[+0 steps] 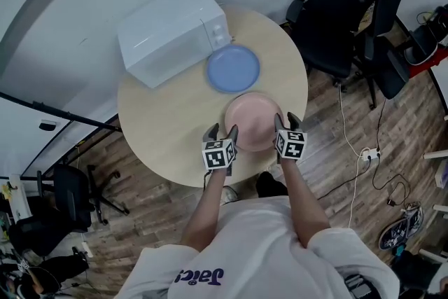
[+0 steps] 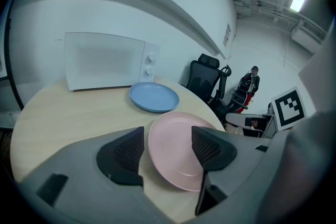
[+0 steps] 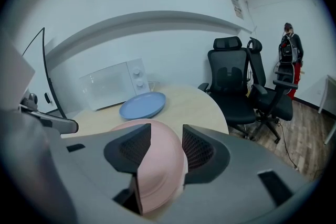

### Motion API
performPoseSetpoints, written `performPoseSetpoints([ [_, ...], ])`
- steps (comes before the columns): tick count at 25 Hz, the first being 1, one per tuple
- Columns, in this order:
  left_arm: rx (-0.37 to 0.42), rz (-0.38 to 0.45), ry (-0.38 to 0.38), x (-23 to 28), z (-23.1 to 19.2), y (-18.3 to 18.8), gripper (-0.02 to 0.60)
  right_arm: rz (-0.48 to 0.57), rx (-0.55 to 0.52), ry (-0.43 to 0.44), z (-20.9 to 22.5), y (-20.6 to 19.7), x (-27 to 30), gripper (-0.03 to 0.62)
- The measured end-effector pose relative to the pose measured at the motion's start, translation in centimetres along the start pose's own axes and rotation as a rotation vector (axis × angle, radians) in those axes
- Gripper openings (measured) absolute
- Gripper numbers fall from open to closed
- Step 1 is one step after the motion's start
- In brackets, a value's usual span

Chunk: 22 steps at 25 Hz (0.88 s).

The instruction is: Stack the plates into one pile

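Table [image 1: 161, 115], one pink plate [image 1: 253, 121], one blue plate [image 1: 233, 68] — left tool [image 1: 222, 131], right tool [image 1: 286, 121], both open.

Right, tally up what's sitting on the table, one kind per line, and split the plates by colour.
Blue plate: 1
Pink plate: 1
Microwave: 1
Total: 3

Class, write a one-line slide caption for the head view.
Open left gripper and open right gripper flank a pink plate on a round table; blue plate and white microwave lie beyond.
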<state>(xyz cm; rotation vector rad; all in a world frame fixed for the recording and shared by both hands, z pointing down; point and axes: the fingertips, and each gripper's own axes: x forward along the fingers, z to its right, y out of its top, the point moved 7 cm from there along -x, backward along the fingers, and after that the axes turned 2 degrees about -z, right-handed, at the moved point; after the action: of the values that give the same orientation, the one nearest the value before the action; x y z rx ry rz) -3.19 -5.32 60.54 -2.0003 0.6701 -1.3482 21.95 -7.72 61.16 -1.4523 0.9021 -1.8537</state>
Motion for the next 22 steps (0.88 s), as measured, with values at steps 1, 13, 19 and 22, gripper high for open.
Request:
performPoseSetpoints([
  [1,0.0,0.011,0.001,-0.1,0.1,0.5,0.288,0.01,0.002,0.004,0.1,0.5,0.0,0.181],
  [13,-0.064,0.093,0.061,1.6,-0.3,5.5,0.285,0.067,-0.061,0.112,1.1,5.7,3.0,0.179],
  [19,-0.15,0.093,0.131,2.2,-0.7,5.5,0.282,0.017,-0.088,0.201,1.7,6.3,5.8,0.179],
  [22,-0.194,0.096,0.161,2.4,-0.9,5.3,0.281,-0.007,-0.104,0.245,1.9,6.5,6.7,0.179],
])
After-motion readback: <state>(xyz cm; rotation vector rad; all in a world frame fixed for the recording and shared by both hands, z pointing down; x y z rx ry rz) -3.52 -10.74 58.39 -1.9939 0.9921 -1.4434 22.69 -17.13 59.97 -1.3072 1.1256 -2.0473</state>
